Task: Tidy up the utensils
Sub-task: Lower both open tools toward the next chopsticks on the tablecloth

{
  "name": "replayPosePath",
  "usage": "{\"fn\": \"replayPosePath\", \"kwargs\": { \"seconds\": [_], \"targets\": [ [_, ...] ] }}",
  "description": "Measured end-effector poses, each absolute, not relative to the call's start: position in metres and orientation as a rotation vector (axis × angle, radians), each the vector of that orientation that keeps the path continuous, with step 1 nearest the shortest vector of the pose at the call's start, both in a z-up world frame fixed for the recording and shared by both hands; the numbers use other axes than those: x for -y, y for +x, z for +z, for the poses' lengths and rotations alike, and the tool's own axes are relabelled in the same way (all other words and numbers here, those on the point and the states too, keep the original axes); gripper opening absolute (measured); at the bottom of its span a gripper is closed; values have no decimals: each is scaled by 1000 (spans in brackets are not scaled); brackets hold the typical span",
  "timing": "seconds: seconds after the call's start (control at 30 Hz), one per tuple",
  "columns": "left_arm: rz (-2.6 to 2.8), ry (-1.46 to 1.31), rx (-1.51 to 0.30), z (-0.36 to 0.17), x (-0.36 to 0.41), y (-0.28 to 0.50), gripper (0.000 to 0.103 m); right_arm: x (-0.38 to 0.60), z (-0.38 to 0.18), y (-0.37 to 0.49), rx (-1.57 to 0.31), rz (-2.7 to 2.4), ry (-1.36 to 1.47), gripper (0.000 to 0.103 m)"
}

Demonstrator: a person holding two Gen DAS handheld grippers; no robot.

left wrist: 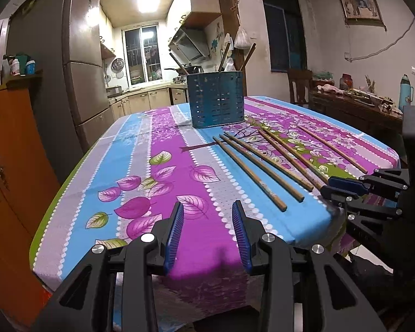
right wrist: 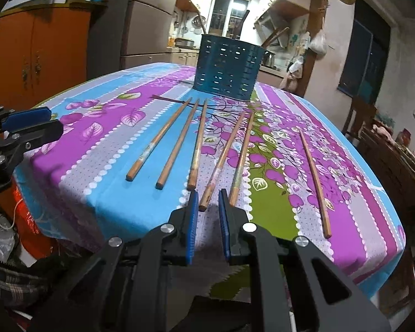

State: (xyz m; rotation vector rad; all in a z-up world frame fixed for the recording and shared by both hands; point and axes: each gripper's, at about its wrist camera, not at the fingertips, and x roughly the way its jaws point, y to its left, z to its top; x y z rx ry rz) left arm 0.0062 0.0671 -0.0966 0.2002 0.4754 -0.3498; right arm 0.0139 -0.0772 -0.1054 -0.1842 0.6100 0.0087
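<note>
A floral tablecloth (right wrist: 157, 127) covers the table. The blue slotted utensil holder (right wrist: 228, 67) stands at its far middle. Six wooden chopsticks (right wrist: 197, 144) lie loose on the cloth just in front of the holder. The left gripper (left wrist: 208, 235) hangs part-open, grasping nothing. The right gripper (right wrist: 209, 207), nearly closed, brackets one chopstick's near tip (right wrist: 203, 207); whether it grips is unclear.

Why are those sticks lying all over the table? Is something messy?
Yes. Six chopsticks lie loose on the tablecloth, fanned out unevenly, one off by itself. They belong upright in the blue holder behind them. Nothing looks spilled or broken.
</note>
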Motion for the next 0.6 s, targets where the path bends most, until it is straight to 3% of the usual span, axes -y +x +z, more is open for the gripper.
{"fn": "replayPosePath", "kwargs": {
  "seconds": [0.13,0.6],
  "targets": [
    [-358,200,-482,-99,-69,9,38,74,-107,15,-617,-6,-182,7],
    [-376,208,-467,-93,-59,13,38,88,-92,13,-584,-3,-66,5]
  ]
}}
